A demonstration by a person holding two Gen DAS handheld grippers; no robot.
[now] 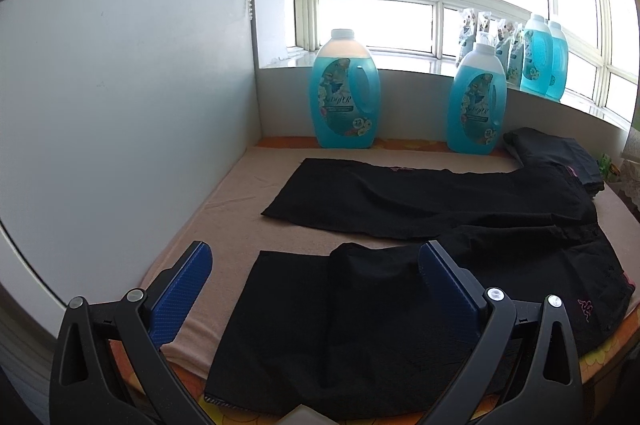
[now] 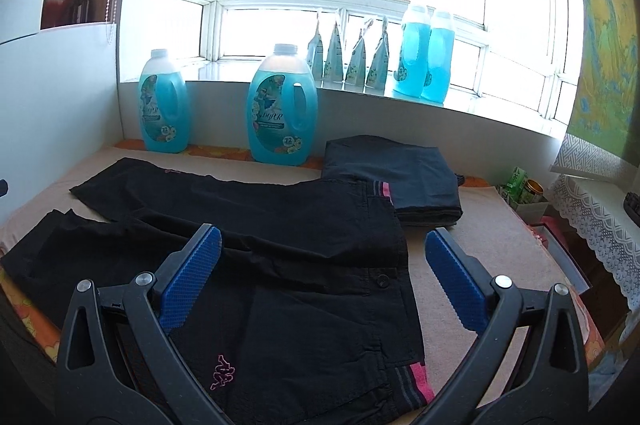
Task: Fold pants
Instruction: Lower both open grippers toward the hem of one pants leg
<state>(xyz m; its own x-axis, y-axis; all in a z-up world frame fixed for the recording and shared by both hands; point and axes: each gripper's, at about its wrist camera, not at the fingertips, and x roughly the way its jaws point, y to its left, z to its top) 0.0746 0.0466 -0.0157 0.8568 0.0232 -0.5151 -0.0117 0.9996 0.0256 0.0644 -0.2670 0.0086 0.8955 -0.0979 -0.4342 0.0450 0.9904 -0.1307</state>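
Pants point(image 2: 280, 265) flat, four blue bottles point(image 2: 282, 105) behind.

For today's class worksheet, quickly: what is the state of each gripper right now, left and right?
Left gripper: open, holding nothing, above a leg of the black pants.
Right gripper: open, holding nothing, above the pants' waist end.

Blue detergent bottles point(image 2: 283, 109) and pouches point(image 2: 348, 55) line the windowsill point(image 2: 480, 113).
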